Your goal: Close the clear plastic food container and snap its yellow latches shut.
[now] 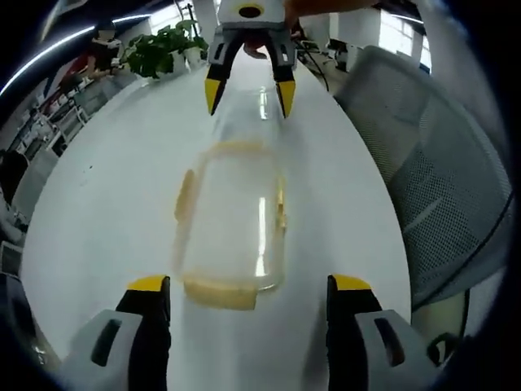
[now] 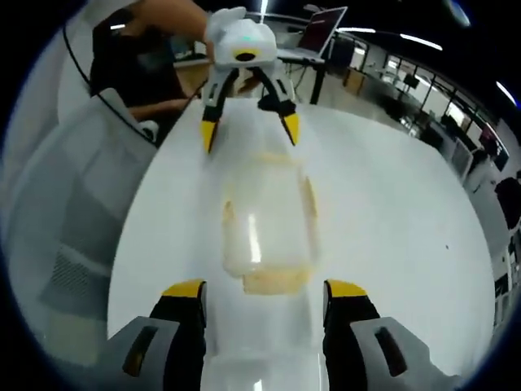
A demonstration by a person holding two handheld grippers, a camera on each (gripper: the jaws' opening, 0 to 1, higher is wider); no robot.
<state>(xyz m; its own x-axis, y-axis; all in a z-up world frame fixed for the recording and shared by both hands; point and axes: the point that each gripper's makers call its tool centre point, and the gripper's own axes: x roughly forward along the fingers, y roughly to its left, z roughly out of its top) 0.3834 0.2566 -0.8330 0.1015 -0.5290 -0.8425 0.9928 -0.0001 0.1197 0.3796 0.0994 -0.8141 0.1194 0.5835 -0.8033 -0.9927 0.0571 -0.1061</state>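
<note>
Lining up on the latches

Left gripper view: the clear container (image 1: 232, 220) is seen lying on the white counter (image 1: 106, 195), lid seemingly down, yellow latches (image 1: 220, 293) apparently not yet pressed. The left tool (image 1: 248, 285) is held open just before the near end latch.

Right gripper view: the right tool (image 2: 264, 289) is likewise spread open at the opposite end; each latch is judged to need a firm squeeze next.

Clear container (image 2: 269, 216) on white table (image 2: 391, 212) between two open grippers' jaws
</note>
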